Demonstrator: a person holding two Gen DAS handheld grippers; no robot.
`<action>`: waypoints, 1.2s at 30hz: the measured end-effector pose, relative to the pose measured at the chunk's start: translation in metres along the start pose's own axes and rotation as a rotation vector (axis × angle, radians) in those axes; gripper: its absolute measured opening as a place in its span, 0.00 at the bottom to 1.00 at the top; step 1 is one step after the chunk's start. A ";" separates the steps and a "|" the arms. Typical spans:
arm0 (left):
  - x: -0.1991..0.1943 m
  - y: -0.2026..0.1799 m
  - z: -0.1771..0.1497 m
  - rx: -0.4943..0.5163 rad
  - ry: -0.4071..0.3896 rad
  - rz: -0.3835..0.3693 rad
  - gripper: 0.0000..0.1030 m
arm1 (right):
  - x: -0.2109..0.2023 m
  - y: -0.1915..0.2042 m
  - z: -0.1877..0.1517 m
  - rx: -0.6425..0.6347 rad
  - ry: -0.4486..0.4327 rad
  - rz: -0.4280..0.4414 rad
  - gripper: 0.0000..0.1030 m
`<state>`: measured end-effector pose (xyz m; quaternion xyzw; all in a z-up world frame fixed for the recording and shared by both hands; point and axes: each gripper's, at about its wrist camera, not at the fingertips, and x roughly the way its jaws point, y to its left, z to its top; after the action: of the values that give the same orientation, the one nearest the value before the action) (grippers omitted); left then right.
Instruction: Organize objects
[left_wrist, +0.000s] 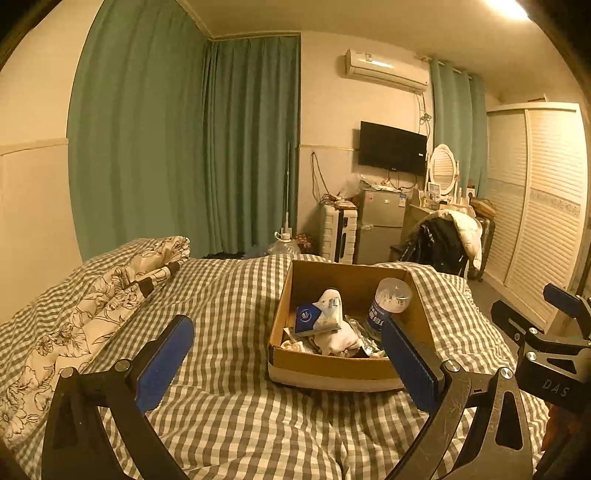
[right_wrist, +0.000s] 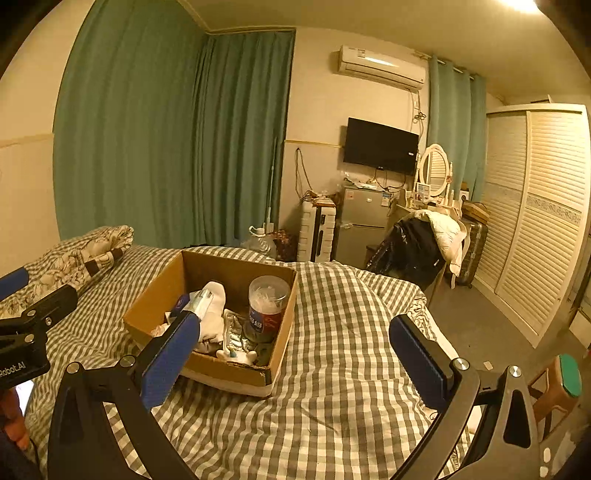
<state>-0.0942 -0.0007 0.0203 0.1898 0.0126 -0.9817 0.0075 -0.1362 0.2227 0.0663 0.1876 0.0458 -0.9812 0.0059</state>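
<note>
An open cardboard box (left_wrist: 295, 363) sits on the checked bedspread (left_wrist: 229, 295); it also shows in the right wrist view (right_wrist: 155, 299). Inside lie a clear-lidded jar (left_wrist: 389, 301) (right_wrist: 267, 302), white cloth (left_wrist: 341, 338) (right_wrist: 214, 321) and a blue-and-white packet (left_wrist: 314, 315). My left gripper (left_wrist: 288, 350) is open and empty, held above the bed in front of the box. My right gripper (right_wrist: 295, 347) is open and empty, to the right of the box. Each gripper shows at the edge of the other's view (left_wrist: 554, 332) (right_wrist: 26, 325).
A floral pillow (left_wrist: 92, 302) lies at the left of the bed. Beyond the bed stand a white suitcase (left_wrist: 338, 236), a small fridge (left_wrist: 380, 229), a chair with coats (left_wrist: 443, 240) and a louvred wardrobe (left_wrist: 535, 206). A stool (right_wrist: 561, 384) is at the right.
</note>
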 end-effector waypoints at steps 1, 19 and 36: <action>0.000 0.000 0.000 -0.001 0.002 0.000 1.00 | 0.000 0.000 0.000 0.004 0.000 0.002 1.00; -0.001 0.001 0.003 -0.012 0.018 -0.007 1.00 | -0.002 -0.002 0.004 0.015 -0.004 -0.010 1.00; 0.000 0.001 0.001 -0.014 0.026 -0.014 1.00 | -0.003 -0.001 0.003 0.010 0.000 -0.007 1.00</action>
<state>-0.0942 -0.0019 0.0217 0.2025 0.0211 -0.9790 0.0016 -0.1344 0.2231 0.0699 0.1874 0.0416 -0.9814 0.0016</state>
